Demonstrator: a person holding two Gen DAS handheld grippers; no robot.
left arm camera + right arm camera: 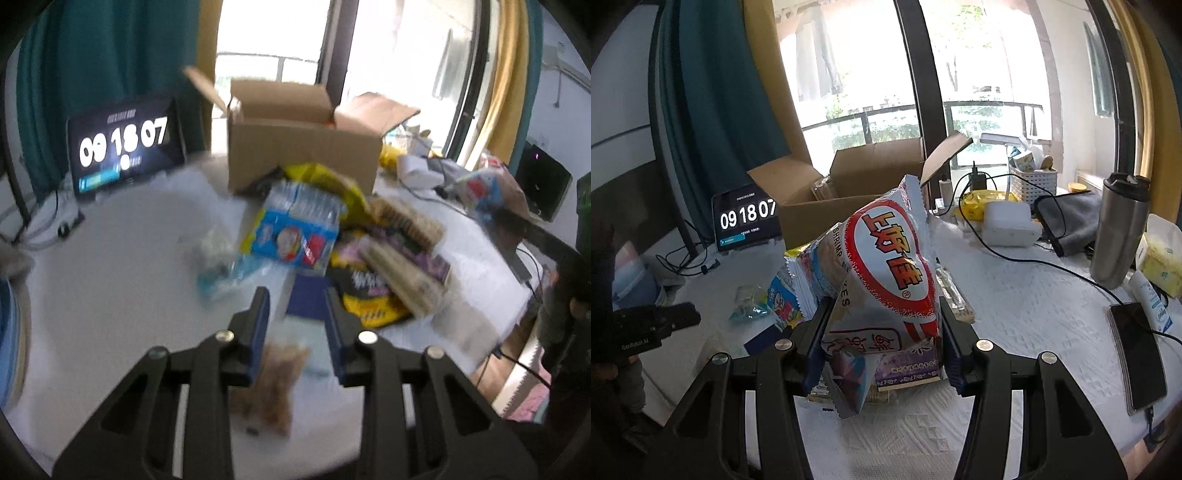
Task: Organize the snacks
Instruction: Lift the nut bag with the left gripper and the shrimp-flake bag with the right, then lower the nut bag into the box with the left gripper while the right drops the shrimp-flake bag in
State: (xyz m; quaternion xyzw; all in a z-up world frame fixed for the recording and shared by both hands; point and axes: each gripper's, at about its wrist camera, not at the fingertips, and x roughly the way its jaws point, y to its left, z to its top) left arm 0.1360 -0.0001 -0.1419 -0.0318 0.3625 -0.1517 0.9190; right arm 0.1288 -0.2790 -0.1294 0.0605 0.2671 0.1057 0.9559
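Only the right wrist view shows the right gripper (882, 325) clamping a white-and-red shrimp-cracker bag (886, 269); the left gripper (297, 314) hangs unclenched, holding nothing.

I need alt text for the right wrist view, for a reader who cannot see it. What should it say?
The right gripper holds a white and red shrimp snack bag between its fingers, lifted above a pile of snacks on a white table. Behind stands an open cardboard box, with a clock tablet to its left and a steel tumbler at right.
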